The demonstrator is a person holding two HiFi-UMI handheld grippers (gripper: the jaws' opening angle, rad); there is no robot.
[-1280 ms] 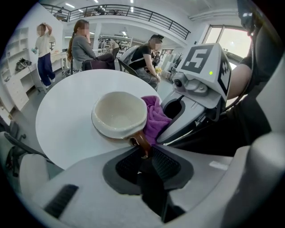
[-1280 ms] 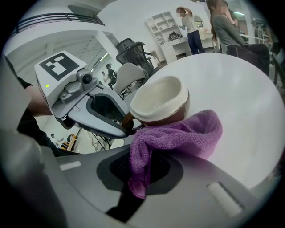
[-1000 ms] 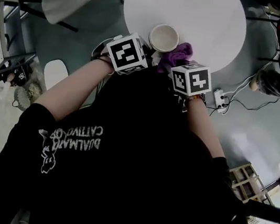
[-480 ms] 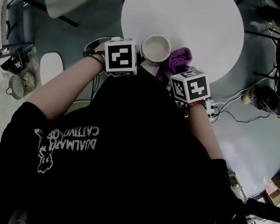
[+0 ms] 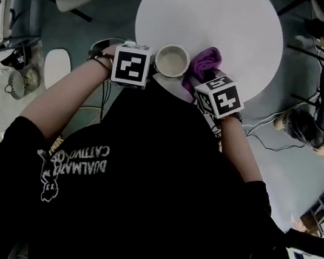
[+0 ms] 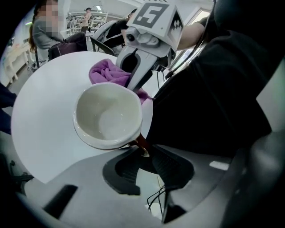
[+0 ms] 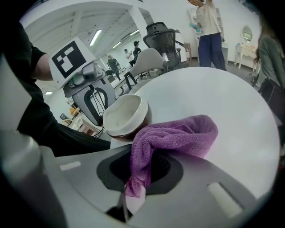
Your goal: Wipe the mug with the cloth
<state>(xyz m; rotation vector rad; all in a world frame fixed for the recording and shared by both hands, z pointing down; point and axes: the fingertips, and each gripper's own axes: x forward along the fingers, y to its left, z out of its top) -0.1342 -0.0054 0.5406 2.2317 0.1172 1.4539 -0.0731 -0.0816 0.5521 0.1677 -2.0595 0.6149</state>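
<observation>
Round white table (image 5: 229, 20). Purple cloth (image 7: 178, 133) lying on it just beyond the right gripper (image 7: 139, 176). Beside it the mug (image 7: 124, 116), contact with the top unclear.

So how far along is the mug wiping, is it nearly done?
Picking up looks done: the left gripper grips the mug by its handle, the right gripper holds the purple cloth. In hand: cloth bunched beside the mug's outer wall. Left: the inside, where no cloth reaches yet.
</observation>
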